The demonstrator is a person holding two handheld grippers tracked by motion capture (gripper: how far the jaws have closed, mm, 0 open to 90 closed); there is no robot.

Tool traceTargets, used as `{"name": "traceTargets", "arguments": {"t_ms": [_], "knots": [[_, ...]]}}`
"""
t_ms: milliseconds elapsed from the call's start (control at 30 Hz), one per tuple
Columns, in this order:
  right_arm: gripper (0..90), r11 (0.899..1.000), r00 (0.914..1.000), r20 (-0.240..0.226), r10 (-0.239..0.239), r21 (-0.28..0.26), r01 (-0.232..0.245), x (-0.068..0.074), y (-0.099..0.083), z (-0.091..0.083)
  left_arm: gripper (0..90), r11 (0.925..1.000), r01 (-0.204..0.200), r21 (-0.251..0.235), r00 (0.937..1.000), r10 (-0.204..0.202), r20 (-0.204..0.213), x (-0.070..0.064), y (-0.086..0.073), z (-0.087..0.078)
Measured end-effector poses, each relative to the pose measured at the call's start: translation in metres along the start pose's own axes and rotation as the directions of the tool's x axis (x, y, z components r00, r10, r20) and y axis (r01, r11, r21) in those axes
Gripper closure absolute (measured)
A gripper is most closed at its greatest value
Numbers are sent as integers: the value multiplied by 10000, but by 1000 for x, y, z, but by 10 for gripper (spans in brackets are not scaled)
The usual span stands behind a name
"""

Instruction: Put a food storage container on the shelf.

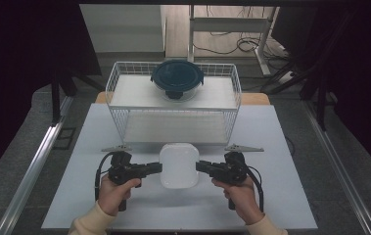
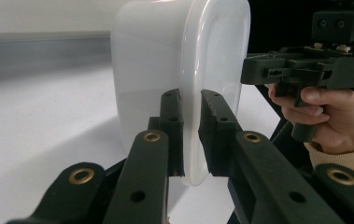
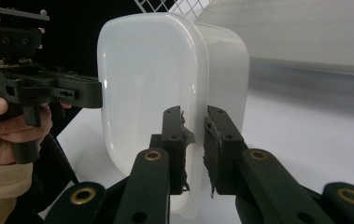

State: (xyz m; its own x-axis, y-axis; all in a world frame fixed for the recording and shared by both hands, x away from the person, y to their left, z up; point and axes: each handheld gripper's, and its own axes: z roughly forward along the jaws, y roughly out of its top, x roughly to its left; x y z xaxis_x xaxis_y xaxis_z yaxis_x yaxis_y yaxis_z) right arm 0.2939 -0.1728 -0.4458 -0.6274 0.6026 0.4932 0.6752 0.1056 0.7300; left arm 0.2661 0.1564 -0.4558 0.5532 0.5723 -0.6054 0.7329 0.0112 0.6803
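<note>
1. A white lidded container (image 1: 178, 165) sits on the pale table (image 1: 271, 205), just in front of the wire basket rack (image 1: 173, 100) and between the two grippers.
2. The left gripper (image 1: 157, 168) meets the container's left side. In the left gripper view its jaws are nearly closed, one on either side of the protruding lid rim (image 2: 192, 140), pinching that edge.
3. The right gripper (image 1: 200, 166) meets the container's right side. In the right gripper view its jaws stand close together on either side of the lid rim (image 3: 196, 140), with only a narrow gap that the rim fills.
4. A hand (image 1: 116, 192) in a cream sleeve holds the left gripper's handle, and the other hand (image 1: 242, 195) holds the right one; both come in from the near edge of the table.
5. On the rack's upper shelf, well behind the white container, stands a round bowl with a dark blue lid (image 1: 176, 77).
6. Beyond the table lie a grey floor and some cables.
</note>
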Motion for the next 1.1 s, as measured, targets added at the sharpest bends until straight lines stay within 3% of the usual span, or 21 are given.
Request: {"name": "traceTargets", "arguments": {"t_ms": [600, 1100], "knots": [[781, 9964, 9974, -188, -701, -488, 691, 16, 12, -9, 806, 9966, -742, -359, 9972, 746, 89, -15, 10, -19], [781, 9833, 9881, -107, -1537, -1008, 1518, 38, 38, -26, 806, 9832, -1567, -934, 9874, 1581, 78, -37, 33, -39]]}}
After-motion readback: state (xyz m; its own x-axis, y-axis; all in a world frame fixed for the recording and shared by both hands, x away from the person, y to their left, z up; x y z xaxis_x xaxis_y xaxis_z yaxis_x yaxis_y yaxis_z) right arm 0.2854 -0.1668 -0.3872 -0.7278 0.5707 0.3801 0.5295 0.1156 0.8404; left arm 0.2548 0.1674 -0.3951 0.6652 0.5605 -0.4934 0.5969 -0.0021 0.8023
